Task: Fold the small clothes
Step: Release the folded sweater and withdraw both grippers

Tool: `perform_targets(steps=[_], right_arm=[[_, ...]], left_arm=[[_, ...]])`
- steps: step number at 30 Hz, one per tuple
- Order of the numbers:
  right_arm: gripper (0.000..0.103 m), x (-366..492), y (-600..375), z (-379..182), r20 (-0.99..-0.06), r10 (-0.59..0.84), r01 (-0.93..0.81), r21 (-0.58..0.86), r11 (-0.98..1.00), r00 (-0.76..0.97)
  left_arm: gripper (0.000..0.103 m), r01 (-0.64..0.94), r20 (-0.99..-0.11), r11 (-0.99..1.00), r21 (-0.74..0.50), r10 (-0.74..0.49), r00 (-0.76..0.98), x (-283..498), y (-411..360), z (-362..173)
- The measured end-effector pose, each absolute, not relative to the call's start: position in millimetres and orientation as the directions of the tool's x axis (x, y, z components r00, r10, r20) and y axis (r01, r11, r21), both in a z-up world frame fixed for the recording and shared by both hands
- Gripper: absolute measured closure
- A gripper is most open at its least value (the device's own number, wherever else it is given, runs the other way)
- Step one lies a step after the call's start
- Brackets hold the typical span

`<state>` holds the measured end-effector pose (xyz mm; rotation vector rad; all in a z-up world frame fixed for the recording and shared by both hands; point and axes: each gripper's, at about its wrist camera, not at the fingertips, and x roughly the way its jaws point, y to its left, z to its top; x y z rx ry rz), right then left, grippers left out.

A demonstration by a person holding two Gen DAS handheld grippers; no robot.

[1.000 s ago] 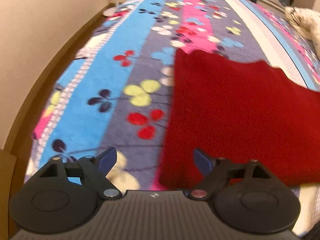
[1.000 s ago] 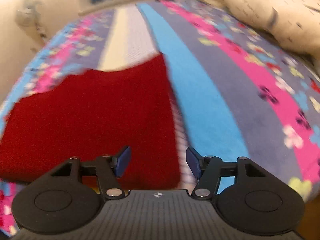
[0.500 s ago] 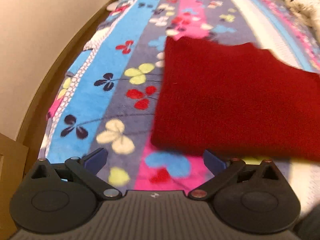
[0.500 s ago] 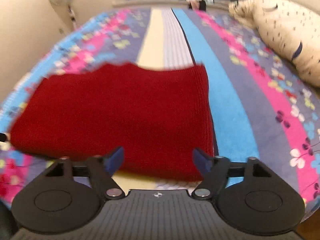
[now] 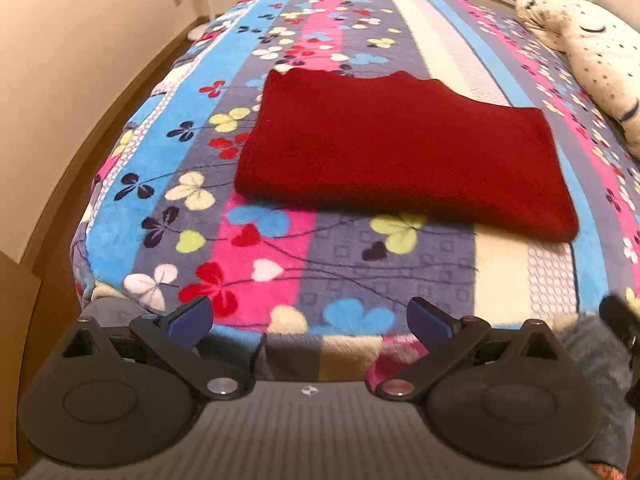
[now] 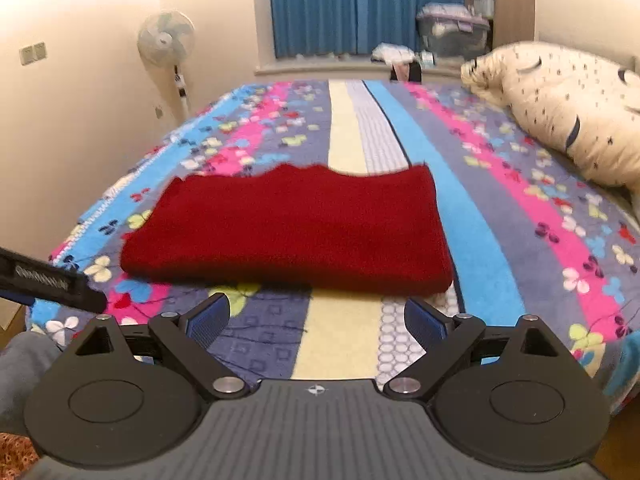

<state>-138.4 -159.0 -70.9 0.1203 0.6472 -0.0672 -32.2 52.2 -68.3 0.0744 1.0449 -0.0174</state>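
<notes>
A dark red knitted garment (image 5: pixel 400 152) (image 6: pixel 292 232) lies folded into a flat rectangle on the flowered, striped blanket (image 5: pixel 280 256) (image 6: pixel 492 216) of a bed. My left gripper (image 5: pixel 308 320) is open and empty, held back above the bed's near edge, well short of the garment. My right gripper (image 6: pixel 316 320) also holds nothing; its jaws are still opening, just short of the garment's near folded edge. A dark part of the left gripper (image 6: pixel 48 280) shows at the left edge of the right wrist view.
A cream pillow with dark specks (image 5: pixel 600 64) (image 6: pixel 568 112) lies at the bed's right side. A standing fan (image 6: pixel 166 40) is by the left wall, blue curtains (image 6: pixel 352 8) and storage boxes (image 6: pixel 452 32) beyond the bed. A wall runs along the bed's left side (image 5: pixel 80 60).
Both grippers have pulled back and up from the red garment, which now lies whole in view. The right jaws have widened; the left widened slightly.
</notes>
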Motion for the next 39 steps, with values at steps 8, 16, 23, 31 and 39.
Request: perform_targets(steps=[8, 16, 23, 31, 39], right_arm=[[0.009, -169, -159, -52, -0.515, -0.027, 0.09, 0.098, 0.991, 0.857], [0.009, -173, -162, -50, -0.505, -0.032, 0.106, 0.119, 0.987, 0.862], [0.009, -169, -164, -52, -0.521, -0.028, 0.114, 0.133, 0.985, 0.853], [0.009, -153, -167, -65, -0.57, -0.012, 0.122, 0.155, 0.98, 0.821], [0.009, -120, -193, -89, -0.636, 0.015, 0.212, 0.28, 0.936, 0.772]], left_arm=[[0.0, 0.098, -0.83, 0.993, 0.071, 0.004, 0.557, -57, 39, -53], [0.0, 0.115, -0.829, 0.991, 0.067, -0.009, 0.559, -59, 40, -51], [0.0, 0.127, -0.844, 0.99, 0.068, -0.011, 0.536, -54, 39, -58], [0.0, 0.114, -0.875, 0.992, 0.057, -0.006, 0.485, -40, 43, -75], [0.0, 0.105, -0.914, 0.993, 0.054, 0.007, 0.406, -13, 47, -100]])
